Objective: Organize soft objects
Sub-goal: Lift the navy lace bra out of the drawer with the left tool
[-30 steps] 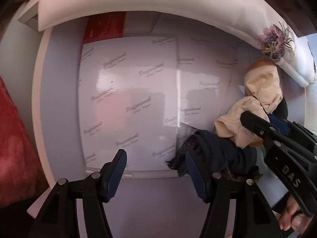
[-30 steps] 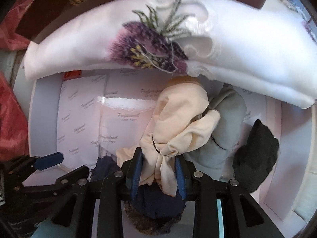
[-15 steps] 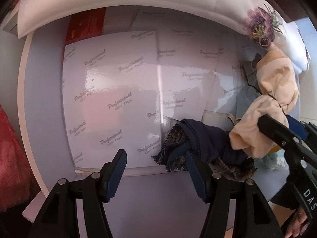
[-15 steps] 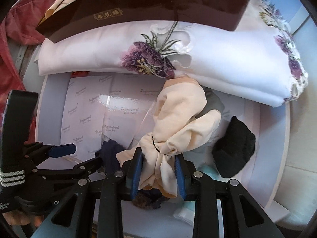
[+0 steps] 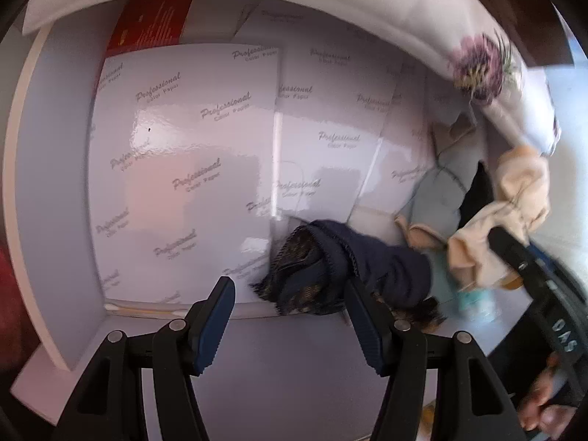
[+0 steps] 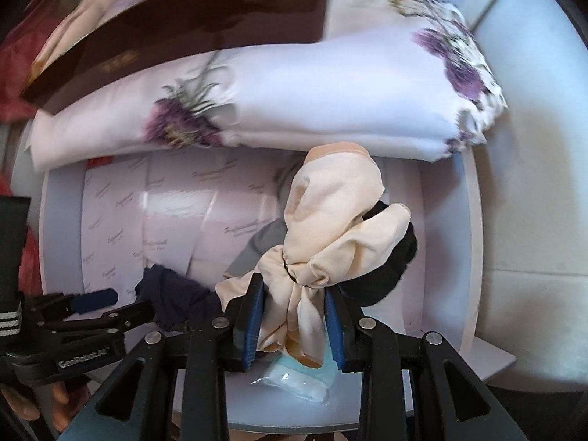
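My right gripper [image 6: 294,321] is shut on a cream-beige fabric bundle [image 6: 330,213], which hangs from its pads above a white drawer; the same bundle [image 5: 514,198] shows at the right of the left wrist view. A dark navy garment with a patterned lining [image 5: 330,268] lies crumpled on the drawer's floor. My left gripper [image 5: 288,325] stands open just in front of it, its right finger [image 5: 362,325] touching the navy cloth's near edge. Grey [image 6: 257,246] and black [image 6: 393,268] soft pieces lie under the lifted bundle.
The drawer [image 5: 44,183] is lined with glossy white printed paper [image 5: 191,169]. A folded white cloth with purple flowers [image 6: 330,88] overhangs its far edge, with a dark brown box [image 6: 176,25] on top. A clear packet of pale blue stuff [image 6: 297,382] lies near the front. A red cloth [image 6: 11,62] is at left.
The right gripper has lifted the beige bundle up and to the right, off the navy garment. The left wrist view has tilted, so the navy garment now lies more central.
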`<act>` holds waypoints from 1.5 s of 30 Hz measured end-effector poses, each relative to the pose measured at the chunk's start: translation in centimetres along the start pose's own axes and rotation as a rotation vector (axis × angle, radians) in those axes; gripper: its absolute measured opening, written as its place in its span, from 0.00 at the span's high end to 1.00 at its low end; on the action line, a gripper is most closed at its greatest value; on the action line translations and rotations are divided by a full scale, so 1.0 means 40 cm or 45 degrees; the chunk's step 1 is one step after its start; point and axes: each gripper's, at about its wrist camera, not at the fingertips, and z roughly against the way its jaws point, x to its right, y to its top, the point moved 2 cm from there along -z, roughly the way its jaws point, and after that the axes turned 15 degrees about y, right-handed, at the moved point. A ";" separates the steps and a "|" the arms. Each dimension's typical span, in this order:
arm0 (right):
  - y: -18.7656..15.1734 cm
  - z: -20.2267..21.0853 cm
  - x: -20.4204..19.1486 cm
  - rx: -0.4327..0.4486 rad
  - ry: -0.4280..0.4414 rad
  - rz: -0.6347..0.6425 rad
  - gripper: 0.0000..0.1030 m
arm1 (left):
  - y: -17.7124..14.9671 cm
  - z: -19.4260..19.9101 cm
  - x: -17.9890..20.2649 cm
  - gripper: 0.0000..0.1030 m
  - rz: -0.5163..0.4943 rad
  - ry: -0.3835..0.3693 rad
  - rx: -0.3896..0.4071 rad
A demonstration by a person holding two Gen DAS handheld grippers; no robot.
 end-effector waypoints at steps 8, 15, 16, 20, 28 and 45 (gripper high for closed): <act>0.006 0.014 0.026 0.040 0.031 -0.051 0.70 | 0.028 -0.024 0.026 0.34 0.031 -0.089 -0.045; -0.001 0.045 0.065 0.063 0.070 -0.106 0.70 | 0.064 -0.069 0.046 0.33 0.018 -0.065 -0.118; -0.001 0.046 0.067 0.066 0.073 -0.112 0.70 | 0.070 -0.077 0.050 0.31 0.022 -0.061 -0.122; 0.005 0.045 0.076 0.066 0.100 -0.120 0.70 | 0.095 -0.088 0.065 0.31 0.037 -0.063 -0.123; 0.004 0.052 0.079 0.060 0.112 -0.126 0.70 | 0.117 -0.070 0.109 0.68 -0.095 -0.055 -0.010; 0.002 0.072 0.078 0.095 0.105 -0.123 0.70 | 0.156 0.031 -0.026 0.66 0.231 -0.047 0.172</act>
